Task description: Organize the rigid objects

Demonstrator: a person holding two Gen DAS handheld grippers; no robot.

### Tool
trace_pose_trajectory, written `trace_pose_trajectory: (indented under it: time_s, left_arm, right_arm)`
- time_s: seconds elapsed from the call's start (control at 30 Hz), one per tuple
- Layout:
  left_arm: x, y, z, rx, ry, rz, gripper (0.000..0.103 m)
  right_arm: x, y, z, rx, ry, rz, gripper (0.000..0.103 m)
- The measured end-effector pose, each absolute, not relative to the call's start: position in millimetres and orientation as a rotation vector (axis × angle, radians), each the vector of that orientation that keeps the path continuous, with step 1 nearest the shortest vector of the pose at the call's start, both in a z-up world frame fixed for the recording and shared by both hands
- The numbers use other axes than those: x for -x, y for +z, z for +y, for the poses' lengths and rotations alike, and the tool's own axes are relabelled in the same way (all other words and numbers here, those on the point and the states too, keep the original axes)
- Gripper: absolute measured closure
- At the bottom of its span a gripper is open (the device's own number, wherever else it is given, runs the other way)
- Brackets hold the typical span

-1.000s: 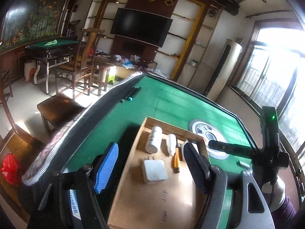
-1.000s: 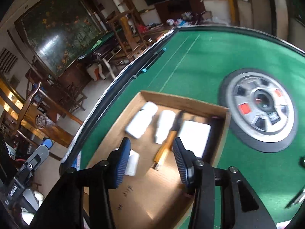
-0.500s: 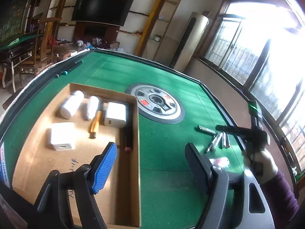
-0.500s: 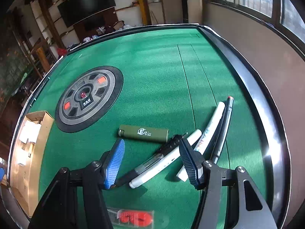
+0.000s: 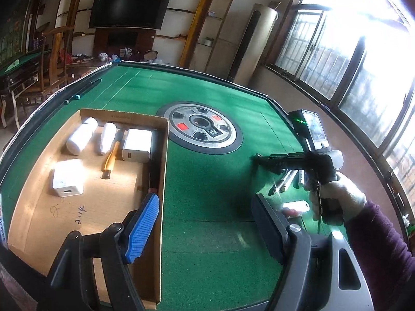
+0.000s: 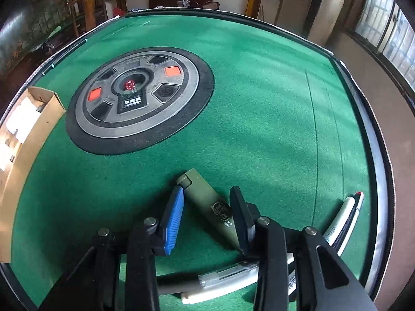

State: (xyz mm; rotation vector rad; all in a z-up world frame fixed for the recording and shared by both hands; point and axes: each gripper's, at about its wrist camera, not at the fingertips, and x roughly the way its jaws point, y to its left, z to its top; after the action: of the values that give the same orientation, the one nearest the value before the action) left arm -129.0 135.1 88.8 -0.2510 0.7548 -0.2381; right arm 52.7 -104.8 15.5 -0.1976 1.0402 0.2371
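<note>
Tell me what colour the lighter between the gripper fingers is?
Olive green lighter, seen best in the right wrist view.

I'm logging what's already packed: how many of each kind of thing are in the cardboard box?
White bottles: 2
White chargers: 2
Orange-handled tool: 1
Dark pen-like stick by the right wall: 1
Total: 6

Left tongs (image 5: 205,223) spread wide, raised; right tongs (image 6: 207,215) parted, low, seemingly not gripping.
</note>
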Motion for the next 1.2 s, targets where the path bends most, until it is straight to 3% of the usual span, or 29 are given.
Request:
trace_pose_trajectory:
  time_s: [0.13, 0.27, 0.43, 0.47, 0.53, 0.63, 0.87, 1.1, 1.13, 1.2]
  left_arm:
    - [127, 82, 132, 0.261, -0.258, 0.782, 0.026]
    - [129, 79, 130, 0.259, -0.266, 0.796, 0.026]
    - [134, 81, 120, 0.227, -0.284, 0.801, 0.026]
    - [133, 80, 116, 0.221, -0.289, 0.81, 0.026]
    - [129, 78, 107, 0.212, -0.307, 0.834, 0.026]
    - [118, 75, 91, 0.21, -0.334, 0.873, 0.026]
    - [63, 58, 51, 0.215, -0.269, 0.962, 0.026]
    - [15, 26, 13, 0.102, -0.171, 1.015, 0.026]
    - [10, 20, 9, 0.086, -0.169, 1.032, 0.028]
    - [8, 15, 4, 0.048, -0.17, 1.028, 0.044]
  right_arm:
    - [-38, 15, -83, 0.035, 0.354, 1.105, 0.072]
    - [-16, 13, -46, -0.079, 0.444, 1.151, 0.071]
    - [9, 36, -44, -0.141, 0.482, 1.012, 0.07]
    - [14, 46, -52, -0.128, 0.446, 0.947, 0.068]
    - [25, 63, -73, -0.109, 0.354, 0.818, 0.052]
    - [38, 84, -114, -0.088, 0.2, 0.65, 0.039]
    - [39, 71, -217, -0.288, 0.019, 0.546, 0.037]
    - [37, 65, -244, -0.348, 0.016, 0.562, 0.037]
    - [38, 66, -243, -0.342, 0.015, 0.555, 0.037]
    - [41, 68, -243, -0.345, 0.024, 0.546, 0.037]
